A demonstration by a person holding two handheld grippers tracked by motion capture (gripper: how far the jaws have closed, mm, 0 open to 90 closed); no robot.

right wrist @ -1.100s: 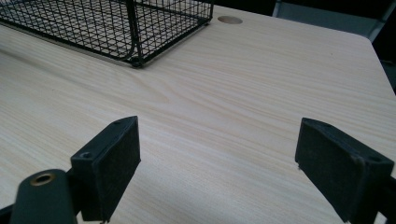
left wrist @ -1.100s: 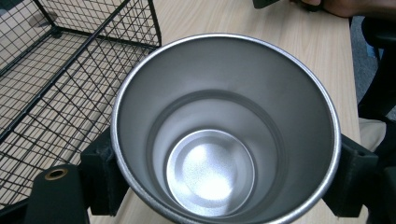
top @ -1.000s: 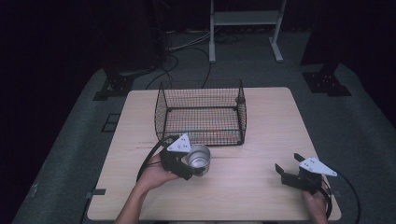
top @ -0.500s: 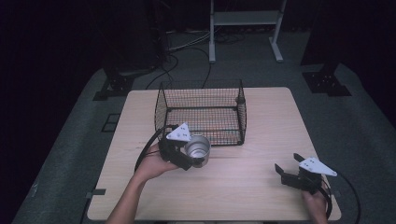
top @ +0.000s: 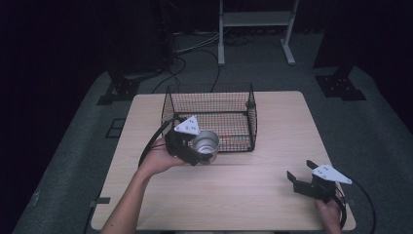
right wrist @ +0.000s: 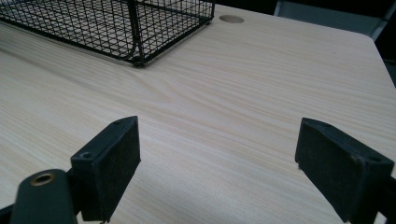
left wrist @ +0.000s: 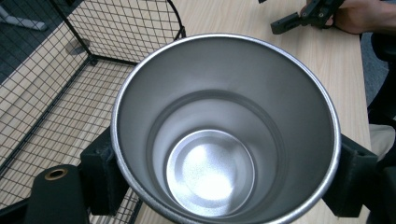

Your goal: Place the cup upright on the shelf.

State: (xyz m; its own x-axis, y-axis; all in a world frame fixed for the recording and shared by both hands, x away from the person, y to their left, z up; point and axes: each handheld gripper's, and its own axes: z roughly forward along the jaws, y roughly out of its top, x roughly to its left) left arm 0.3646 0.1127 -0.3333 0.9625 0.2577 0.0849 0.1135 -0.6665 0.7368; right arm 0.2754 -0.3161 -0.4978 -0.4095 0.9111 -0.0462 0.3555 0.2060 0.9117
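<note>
A shiny steel cup (top: 206, 142) is held off the table, just in front of the near left corner of a black wire basket (top: 229, 105). My left gripper (top: 199, 150) is shut on the cup, one pad on each side of its wall. In the left gripper view the cup (left wrist: 219, 140) gapes open and empty toward the camera, with the fingers (left wrist: 100, 172) pressed on its sides and the basket (left wrist: 70, 70) behind it. My right gripper (top: 301, 171) rests low at the table's front right. Its jaws stand wide open in the right gripper view (right wrist: 224, 163), nothing between them.
The pale wooden table (top: 243, 195) carries the basket at its back middle. The basket's corner (right wrist: 135, 51) lies ahead and left of the right gripper. A cable hole (right wrist: 231, 18) sits near the far edge. Dark floor with stands and cables surrounds the table.
My left gripper has lifted the cup and carried it toward the basket's front left corner. The right gripper has stayed where it was.
</note>
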